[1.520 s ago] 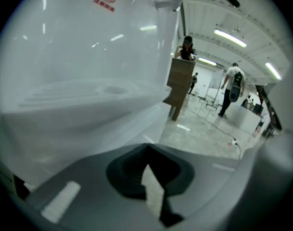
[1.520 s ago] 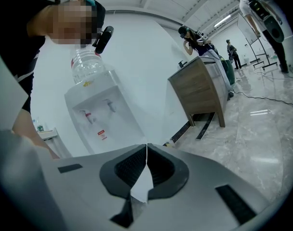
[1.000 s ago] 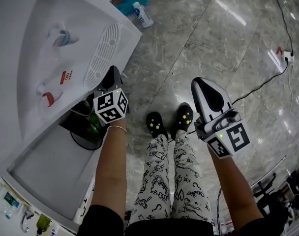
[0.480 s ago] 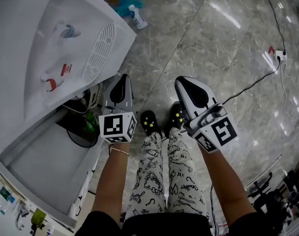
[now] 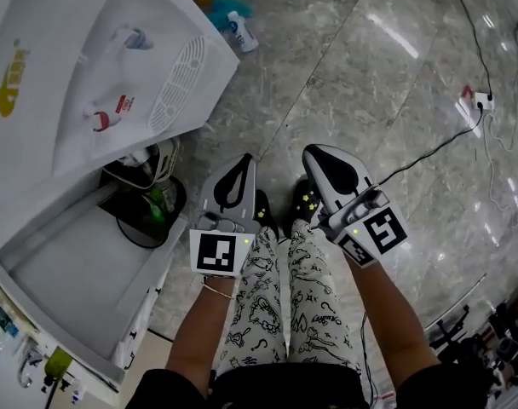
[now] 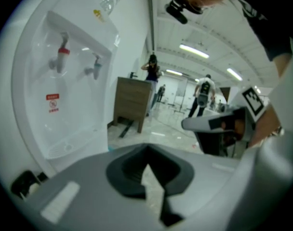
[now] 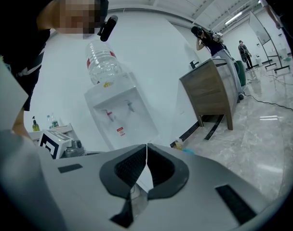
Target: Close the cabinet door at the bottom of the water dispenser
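The white water dispenser (image 5: 114,66) fills the upper left of the head view, with its taps and drip grille facing up. Below it the cabinet door (image 5: 71,279) stands swung wide open. Dark items and a green object (image 5: 152,203) show inside the cabinet. My left gripper (image 5: 244,162) is shut on nothing and hangs to the right of the opening, above the person's shoes, not touching the door. Beside it my right gripper (image 5: 315,153) is also shut and empty. The left gripper view shows the dispenser front (image 6: 64,81). In the right gripper view the dispenser (image 7: 120,112) stands beyond the closed jaws.
A plastic bottle (image 5: 242,28) lies on the marble floor behind the dispenser. A power strip with a black cable (image 5: 474,105) sits at the right. A wooden cabinet (image 7: 214,90) stands by the wall, and people (image 6: 203,93) are far off. Small bottles (image 5: 54,365) stand at the lower left.
My left gripper has drawn back from the cabinet opening, moving right and toward the person's legs. The right gripper has drifted slightly left. The door stays open.
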